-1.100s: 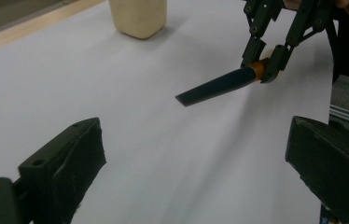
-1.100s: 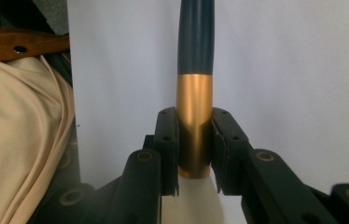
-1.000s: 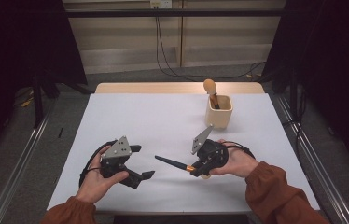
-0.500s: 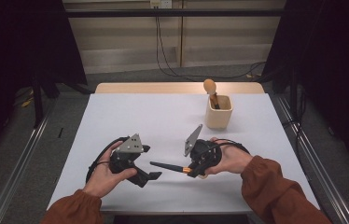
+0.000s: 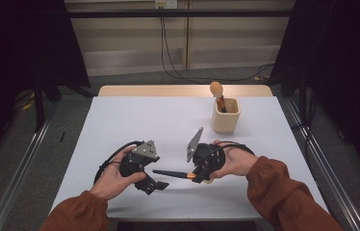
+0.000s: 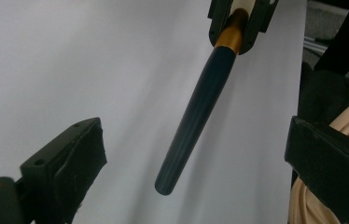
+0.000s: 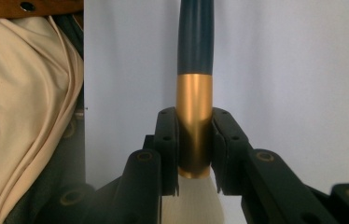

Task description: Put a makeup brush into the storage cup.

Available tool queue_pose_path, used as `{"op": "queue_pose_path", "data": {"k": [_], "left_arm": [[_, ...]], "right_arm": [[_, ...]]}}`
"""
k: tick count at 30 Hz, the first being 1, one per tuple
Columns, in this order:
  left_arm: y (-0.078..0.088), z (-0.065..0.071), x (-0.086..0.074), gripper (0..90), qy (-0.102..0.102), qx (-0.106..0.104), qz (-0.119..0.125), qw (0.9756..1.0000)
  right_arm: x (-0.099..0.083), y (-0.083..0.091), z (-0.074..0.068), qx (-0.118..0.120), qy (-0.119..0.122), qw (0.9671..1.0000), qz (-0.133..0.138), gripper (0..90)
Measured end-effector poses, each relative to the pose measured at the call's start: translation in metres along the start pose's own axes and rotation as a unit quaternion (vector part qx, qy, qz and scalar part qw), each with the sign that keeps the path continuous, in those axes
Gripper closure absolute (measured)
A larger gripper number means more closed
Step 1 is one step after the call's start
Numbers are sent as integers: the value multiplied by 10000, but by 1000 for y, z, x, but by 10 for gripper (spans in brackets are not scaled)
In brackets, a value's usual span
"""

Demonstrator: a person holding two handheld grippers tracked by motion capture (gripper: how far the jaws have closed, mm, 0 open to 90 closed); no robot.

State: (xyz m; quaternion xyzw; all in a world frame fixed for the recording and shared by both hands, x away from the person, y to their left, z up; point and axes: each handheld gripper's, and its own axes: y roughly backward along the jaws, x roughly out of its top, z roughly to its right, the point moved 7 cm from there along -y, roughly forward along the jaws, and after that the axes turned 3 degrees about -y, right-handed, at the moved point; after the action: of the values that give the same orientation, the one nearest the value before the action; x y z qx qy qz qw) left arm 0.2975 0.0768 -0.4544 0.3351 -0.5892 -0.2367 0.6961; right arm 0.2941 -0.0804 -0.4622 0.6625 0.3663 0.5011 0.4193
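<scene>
A brush with a dark blue handle [image 5: 171, 173], gold collar [image 7: 194, 121] and white bristles is held level over the white table [image 5: 168, 120]. My right gripper [image 5: 195, 175] is shut on the gold collar, with the pads on both sides [image 7: 194, 149]. The handle [image 6: 196, 112] points left at my left gripper [image 5: 155, 184]. In the left gripper view its jaws stand wide open [image 6: 196, 163], with the handle's free end in the gap and touching neither pad.
A cream cup [image 5: 225, 116] holding a wooden spoon [image 5: 216, 90] stands at the back right of the table. Cables trail from both grippers. A tan wooden edge [image 5: 183, 91] runs along the table's far side.
My left gripper has moved right, up to the brush handle's free end. The right gripper has kept its place and its hold, and the handle now lies more level.
</scene>
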Motion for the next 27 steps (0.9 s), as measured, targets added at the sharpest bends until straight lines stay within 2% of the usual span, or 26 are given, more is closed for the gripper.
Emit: {"op": "queue_pose_path", "data": {"k": [1,5,7,8,11,12,17,19,20,22,23,27], "left_arm": [[-1,0,0,46,3,-44,-49,10000],[-6,0,-3,44,37,-229,-371,9990],[-8,-1,-4,45,2,-185,-499,9986],[-9,-1,-3,49,7,-229,-510,9984],[-12,-2,-2,51,32,-137,-588,9982],[-13,-1,-1,51,23,-176,-607,9980],[-18,4,1,59,-259,-372,-724,9963],[-20,5,2,70,-333,-344,-697,9964],[-21,6,3,69,-379,-448,-705,9958],[-23,6,4,70,-400,-416,-674,9961],[-24,7,4,78,-428,-485,-693,9955],[-28,8,3,90,-494,-527,-753,9945]], "right_arm": [[1,0,1,-49,-35,10000,24,745],[1,-1,0,8,-40,10000,-69,746],[1,-2,0,17,22,10000,-79,745],[2,-2,0,40,53,9999,-90,745],[2,-3,0,39,87,9999,-129,745],[3,-3,-1,47,62,9999,-148,745],[5,-5,-1,95,110,9998,-144,745],[5,-7,-1,104,162,9997,-143,745],[5,-7,-2,118,118,9997,-166,745],[6,-7,-2,135,128,9997,-161,745],[6,-8,-2,136,148,9997,-151,745],[7,-9,-4,152,141,9997,-161,745]]}}
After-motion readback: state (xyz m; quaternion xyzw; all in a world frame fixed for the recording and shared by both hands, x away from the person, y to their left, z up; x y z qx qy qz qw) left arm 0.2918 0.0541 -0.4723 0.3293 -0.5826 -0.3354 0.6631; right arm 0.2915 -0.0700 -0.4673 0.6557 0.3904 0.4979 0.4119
